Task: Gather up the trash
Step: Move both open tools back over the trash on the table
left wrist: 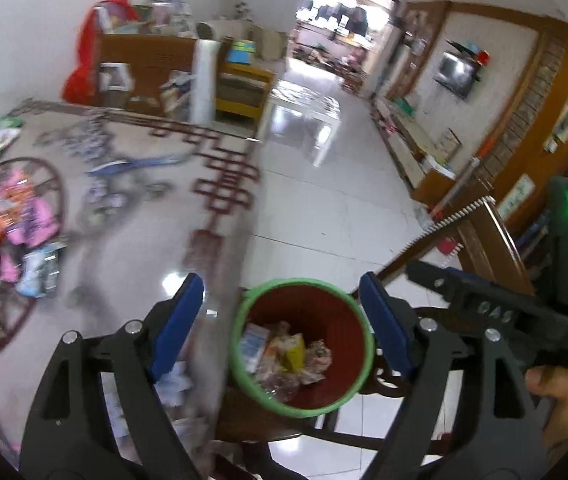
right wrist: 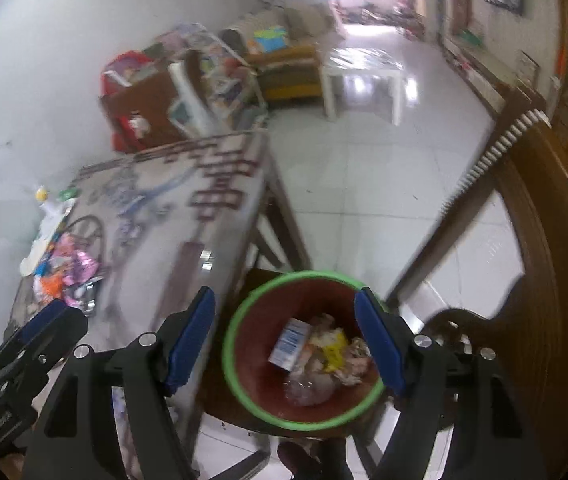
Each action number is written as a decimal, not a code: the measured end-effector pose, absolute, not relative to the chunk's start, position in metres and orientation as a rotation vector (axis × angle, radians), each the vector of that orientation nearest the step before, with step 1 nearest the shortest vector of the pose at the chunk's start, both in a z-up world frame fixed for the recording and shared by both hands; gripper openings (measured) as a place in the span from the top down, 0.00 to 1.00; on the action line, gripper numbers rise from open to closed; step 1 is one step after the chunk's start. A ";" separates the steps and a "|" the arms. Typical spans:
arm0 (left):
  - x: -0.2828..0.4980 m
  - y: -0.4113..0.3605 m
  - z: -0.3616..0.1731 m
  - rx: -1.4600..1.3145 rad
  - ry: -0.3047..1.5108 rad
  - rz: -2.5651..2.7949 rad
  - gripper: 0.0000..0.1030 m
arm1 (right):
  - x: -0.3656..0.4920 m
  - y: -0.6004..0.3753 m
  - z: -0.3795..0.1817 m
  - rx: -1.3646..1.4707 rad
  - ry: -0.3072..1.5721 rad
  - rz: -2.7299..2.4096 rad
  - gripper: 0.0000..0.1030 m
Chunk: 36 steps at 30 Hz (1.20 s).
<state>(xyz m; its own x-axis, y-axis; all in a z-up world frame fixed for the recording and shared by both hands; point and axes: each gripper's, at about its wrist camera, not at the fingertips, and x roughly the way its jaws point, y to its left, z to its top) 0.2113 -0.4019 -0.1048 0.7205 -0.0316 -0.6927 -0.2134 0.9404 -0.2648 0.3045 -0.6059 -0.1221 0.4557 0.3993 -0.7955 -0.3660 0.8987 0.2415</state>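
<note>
Both tongs poised, jaws apart, over the bin
Left gripper (left wrist: 280, 316) and right gripper (right wrist: 286, 332) hold nothing; green-rimmed bin (right wrist: 244, 392) of wrappers (right wrist: 316, 354) sits just off the table's (right wrist: 156, 232) edge.

White walls and a glossy white tiled floor (left wrist: 324, 208) enclosed a patterned table (left wrist: 144, 200), a white side table (left wrist: 308, 108), a wooden cabinet (left wrist: 144, 68), a wall television (left wrist: 455, 74) and a dark wooden chair (right wrist: 544, 240), with bright light entering through the far doorway (left wrist: 340, 12).
</note>
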 end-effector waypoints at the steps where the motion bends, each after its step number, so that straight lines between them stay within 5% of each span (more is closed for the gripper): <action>1: 0.204 -0.392 -0.104 -0.348 0.760 0.124 0.25 | 0.301 -0.599 -0.120 0.025 0.982 0.483 0.31; 19: 0.065 -0.207 -0.158 -0.625 0.764 0.651 0.24 | 0.249 -0.414 -0.143 -0.227 1.021 0.875 0.28; 36: 0.094 -0.103 -0.240 -0.783 0.921 0.900 0.27 | 0.276 -0.307 -0.186 -0.332 1.116 1.023 0.28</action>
<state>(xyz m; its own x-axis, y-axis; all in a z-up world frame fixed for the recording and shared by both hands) 0.0936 -0.1027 -0.2401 0.3162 0.2985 -0.9005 -0.8934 0.4131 -0.1768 0.2761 -0.3066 -0.1858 0.0660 0.5086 -0.8585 -0.8108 0.5288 0.2509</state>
